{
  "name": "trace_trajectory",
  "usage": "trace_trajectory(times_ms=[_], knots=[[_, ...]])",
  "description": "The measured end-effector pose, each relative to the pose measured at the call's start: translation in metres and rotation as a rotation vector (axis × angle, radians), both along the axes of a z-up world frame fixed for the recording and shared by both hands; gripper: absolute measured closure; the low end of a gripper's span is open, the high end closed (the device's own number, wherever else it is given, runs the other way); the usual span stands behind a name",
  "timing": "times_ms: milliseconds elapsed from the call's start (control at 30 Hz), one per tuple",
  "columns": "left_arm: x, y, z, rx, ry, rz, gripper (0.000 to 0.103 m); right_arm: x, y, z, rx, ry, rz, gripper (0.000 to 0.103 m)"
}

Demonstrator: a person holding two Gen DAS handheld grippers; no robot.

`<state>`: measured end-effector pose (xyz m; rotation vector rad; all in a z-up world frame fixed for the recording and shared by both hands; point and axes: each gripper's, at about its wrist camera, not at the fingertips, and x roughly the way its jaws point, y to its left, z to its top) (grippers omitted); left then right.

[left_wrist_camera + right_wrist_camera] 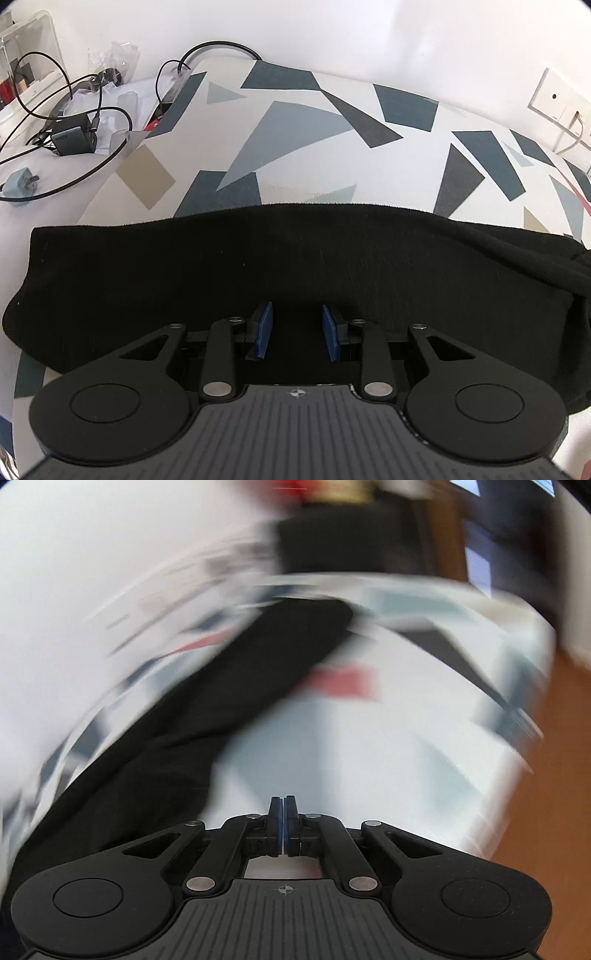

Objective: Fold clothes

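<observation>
Currently the black garment (295,266) lies flat on the patterned tablecloth (295,140). Left gripper (297,332) hovers over its near edge, jaws apart, empty. Right gripper (283,825), jaws closed on nothing, sits beside the garment; view blurred. Judged mid-fold; next move needs an edge pinch.

one black garment (295,266) laid out, one patterned cloth (332,147) under it, two claws, left claw (298,330) and right claw (283,825), two chargers, a dark charger (72,138), a pale charger (20,182), one wall socket plate (559,101)
</observation>
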<state>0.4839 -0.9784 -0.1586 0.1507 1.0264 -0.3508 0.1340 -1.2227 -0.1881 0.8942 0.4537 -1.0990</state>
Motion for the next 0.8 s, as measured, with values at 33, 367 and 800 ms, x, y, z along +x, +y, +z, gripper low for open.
trace_trajectory(times_ms=[33,367,800], knots=[[0.000,-0.002,0.000,0.009,-0.004,-0.009,0.071,-0.004,0.003,0.000,-0.018,0.013,0.004,0.099],[-0.001,-0.007,-0.003,0.024,-0.044,-0.034,0.067,0.101,0.020,-0.001,-0.306,0.321,0.382,0.046],[0.014,0.002,-0.003,-0.022,-0.004,0.002,0.064,0.062,0.008,0.025,-0.381,0.250,0.027,0.047]])
